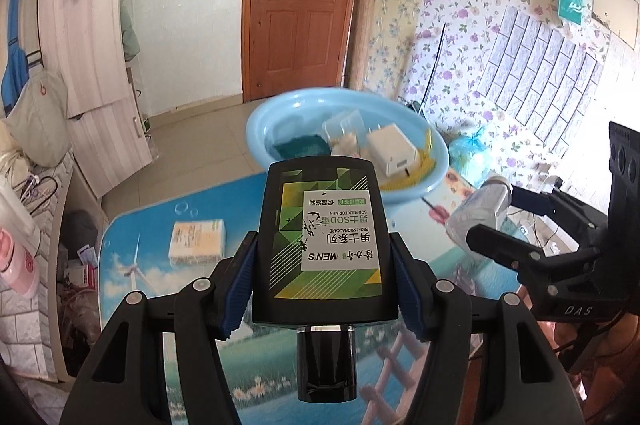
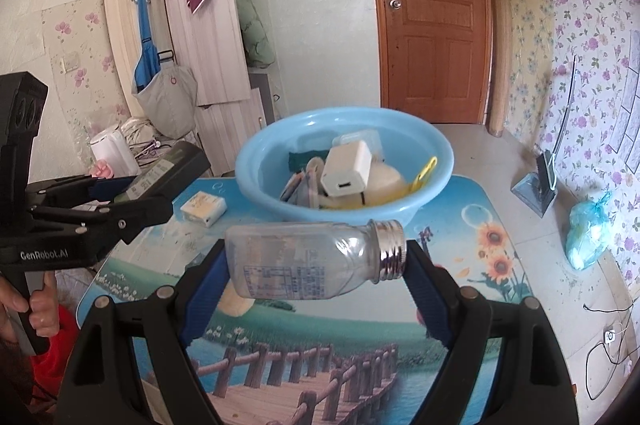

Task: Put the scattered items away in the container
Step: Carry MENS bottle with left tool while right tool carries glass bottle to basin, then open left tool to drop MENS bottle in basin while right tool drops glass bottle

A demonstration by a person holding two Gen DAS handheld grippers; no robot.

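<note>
A light blue basin (image 1: 260, 129) (image 2: 256, 177) stands on the far side of the picture-printed table and holds a white charger (image 1: 394, 151) (image 2: 346, 167), a yellow clip and other small items. My left gripper (image 1: 324, 261) (image 2: 132, 199) is shut on a black and green men's lotion tube (image 1: 324, 237), cap toward the camera, held above the table short of the basin. My right gripper (image 2: 316, 261) (image 1: 490, 221) is shut on a clear plastic bottle (image 2: 308, 259) (image 1: 478, 209) lying sideways, its silver neck to the right. A small yellow-white packet (image 1: 197, 240) (image 2: 204, 205) lies on the table left of the basin.
The low table (image 2: 460, 245) carries a landscape print. A wooden door (image 2: 432, 17), a wardrobe with hanging cloths and floral walls surround it. A blue plastic bag (image 2: 588, 229) and cables lie on the floor at right. A hand (image 2: 36, 309) grips the left tool's handle.
</note>
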